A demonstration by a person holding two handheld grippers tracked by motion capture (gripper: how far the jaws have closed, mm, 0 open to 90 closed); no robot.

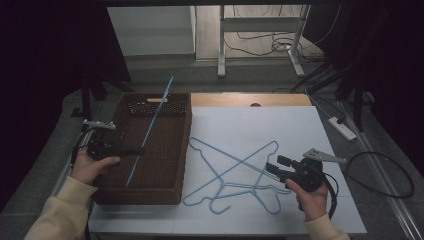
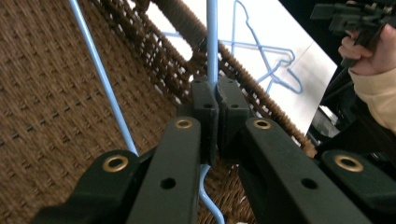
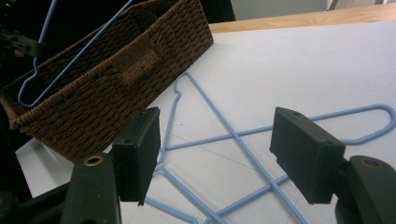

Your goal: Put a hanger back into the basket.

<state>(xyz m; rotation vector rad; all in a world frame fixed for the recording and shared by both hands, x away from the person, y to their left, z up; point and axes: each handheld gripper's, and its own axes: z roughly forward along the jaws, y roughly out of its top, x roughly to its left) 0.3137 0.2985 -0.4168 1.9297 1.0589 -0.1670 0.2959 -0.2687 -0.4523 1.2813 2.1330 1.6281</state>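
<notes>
My left gripper (image 1: 141, 150) is shut on a thin blue wire hanger (image 1: 152, 125), which stands slanted inside the brown wicker basket (image 1: 182, 150), its top poking above the far wall. In the left gripper view the pads (image 2: 205, 100) pinch the hanger's wire (image 2: 212, 37) over the woven basket floor (image 2: 46, 93). More blue hangers (image 1: 235, 170) lie crossed on the white tabletop, right of the basket. My right gripper (image 1: 272, 169) hovers at their right side. In the right gripper view it (image 3: 215, 154) stands open above the crossed wires (image 3: 243, 140), nothing between its jaws.
A bare wooden strip (image 1: 250, 100) runs along the table's far edge. A white power strip (image 1: 342, 127) and dark cables (image 1: 385, 170) lie on the floor at the right. Desk legs (image 1: 221, 45) stand beyond the table.
</notes>
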